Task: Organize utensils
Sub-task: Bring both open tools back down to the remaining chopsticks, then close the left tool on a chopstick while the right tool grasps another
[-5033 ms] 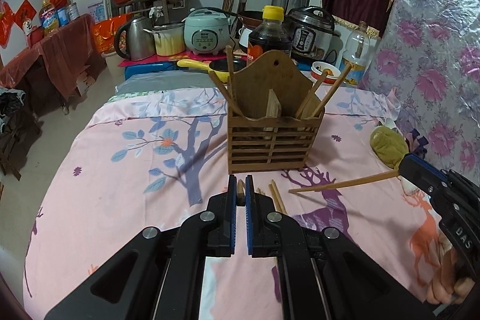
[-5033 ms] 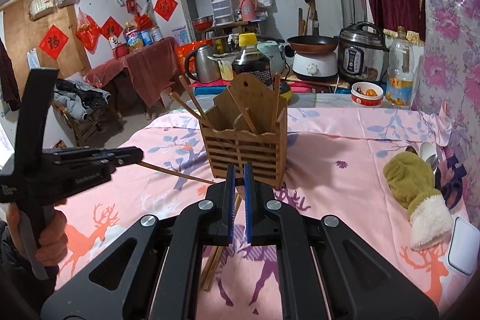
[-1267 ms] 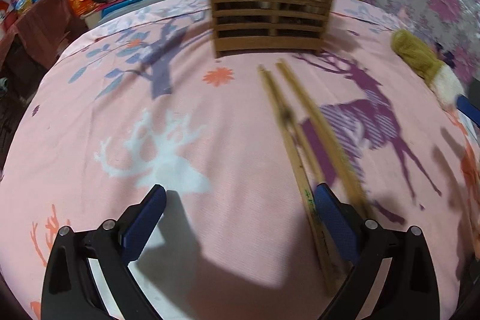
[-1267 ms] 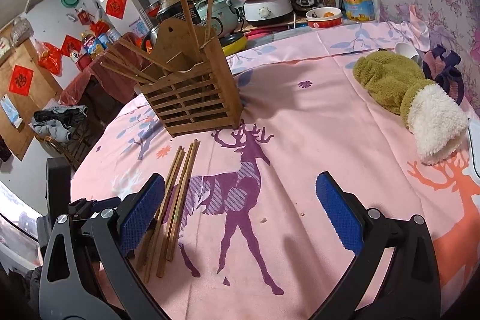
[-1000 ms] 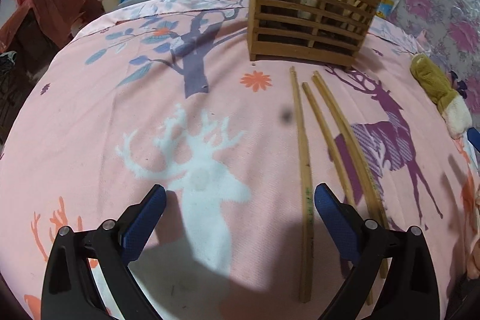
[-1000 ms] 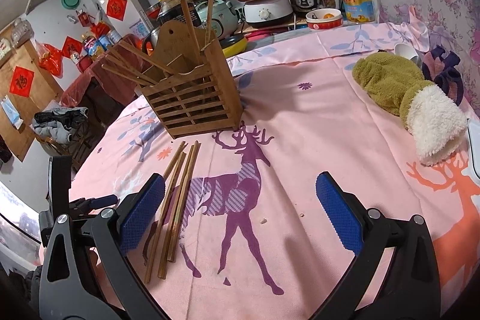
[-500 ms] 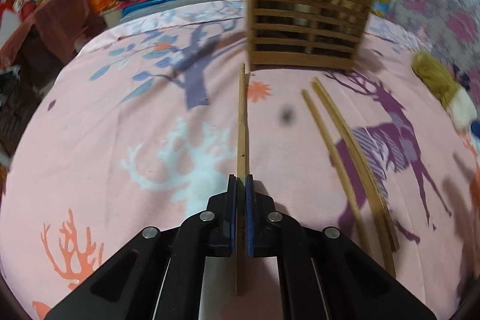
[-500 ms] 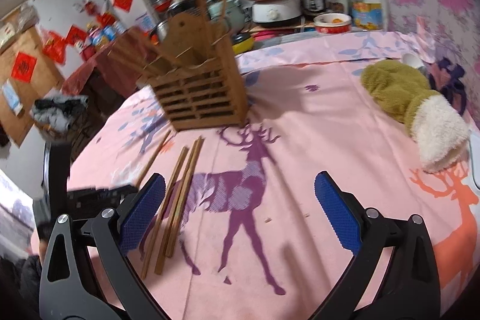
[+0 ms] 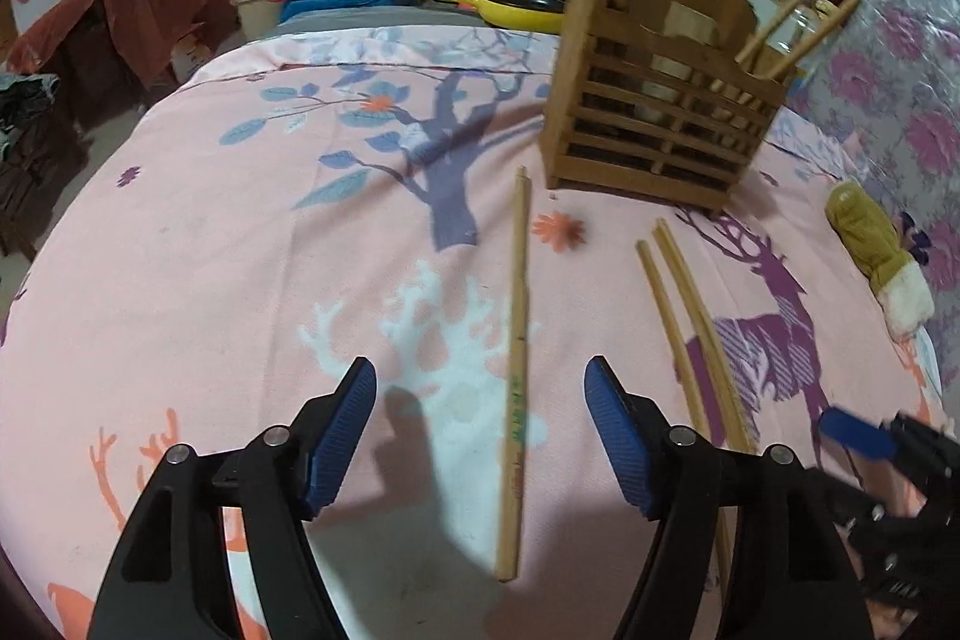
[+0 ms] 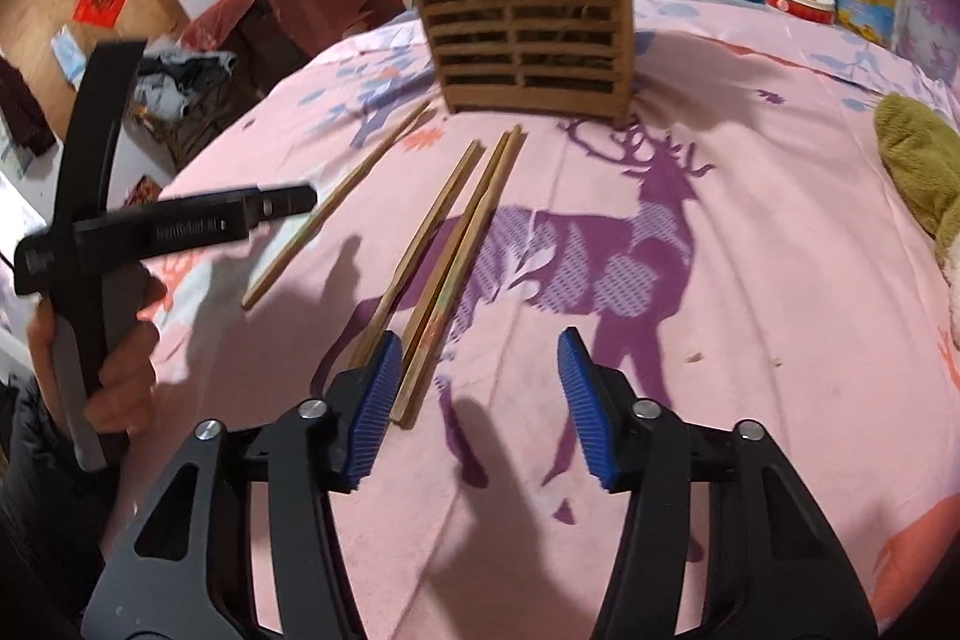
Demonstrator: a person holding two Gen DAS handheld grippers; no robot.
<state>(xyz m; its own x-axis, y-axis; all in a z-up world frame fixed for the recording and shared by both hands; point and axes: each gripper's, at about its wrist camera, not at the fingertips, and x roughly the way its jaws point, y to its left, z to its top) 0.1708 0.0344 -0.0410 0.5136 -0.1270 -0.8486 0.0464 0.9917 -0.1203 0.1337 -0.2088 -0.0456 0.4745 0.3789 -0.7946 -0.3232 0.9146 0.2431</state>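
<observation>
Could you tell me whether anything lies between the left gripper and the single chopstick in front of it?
Nothing visible does: the left gripper is open, with the single chopstick lying on bare tablecloth between its fingers.

The left gripper [image 9: 480, 436] has let go of the single chopstick [image 9: 517, 340], fingers now spread apart.

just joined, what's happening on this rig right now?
A person is sorting chopsticks into the wooden holder on the pink tablecloth. Neither tool holds anything. The left tool is open, with a single chopstick lying on the cloth between its fingers. The right tool is also open, just beside a cluster of loose chopsticks in front of the holder. Several chopsticks already stand in the holder.
</observation>
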